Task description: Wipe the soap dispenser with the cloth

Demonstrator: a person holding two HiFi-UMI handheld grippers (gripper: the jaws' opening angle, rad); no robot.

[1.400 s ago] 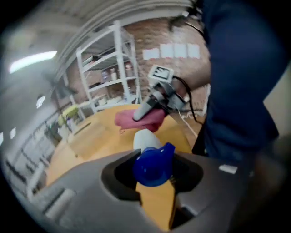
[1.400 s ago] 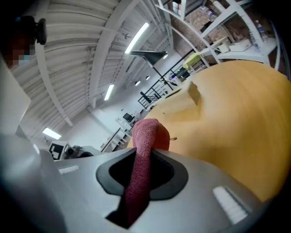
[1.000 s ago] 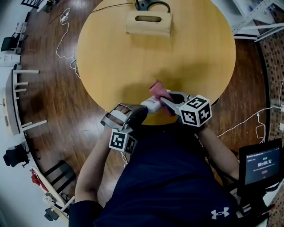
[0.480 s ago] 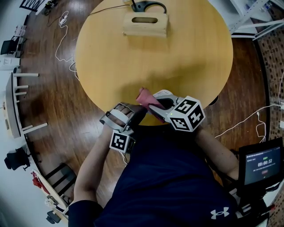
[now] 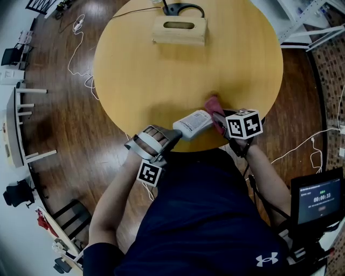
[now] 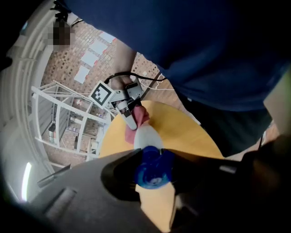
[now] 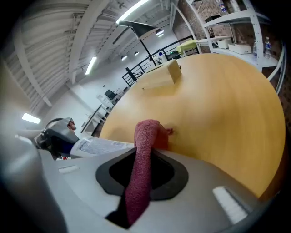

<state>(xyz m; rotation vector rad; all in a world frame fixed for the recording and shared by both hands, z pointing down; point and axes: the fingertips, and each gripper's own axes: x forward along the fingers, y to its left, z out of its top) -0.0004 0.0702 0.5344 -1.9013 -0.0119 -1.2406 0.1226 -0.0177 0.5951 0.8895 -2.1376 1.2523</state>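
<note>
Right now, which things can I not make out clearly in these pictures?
- Print on the soap dispenser label: right gripper view, too small and blurred.
- Whether the cloth touches the dispenser: head view, the right gripper covers that spot.
- The dispenser's pump: head view, hidden in the left gripper.
- Black object behind the wooden box: head view, cut by the top edge.

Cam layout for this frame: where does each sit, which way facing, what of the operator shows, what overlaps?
Head view: on the person's head, steeply down at the round table; navy shirt, forearms, left hand-held gripper and right hand-held gripper show.
Left gripper view: on the left hand-held gripper, along jaws clamping the soap dispenser at its blue end, back toward the shirt.
Right gripper view: on the right one, along jaws pinching the cloth, across the table to a wooden box.
Shared: both gripper views show dispenser and cloth.
</note>
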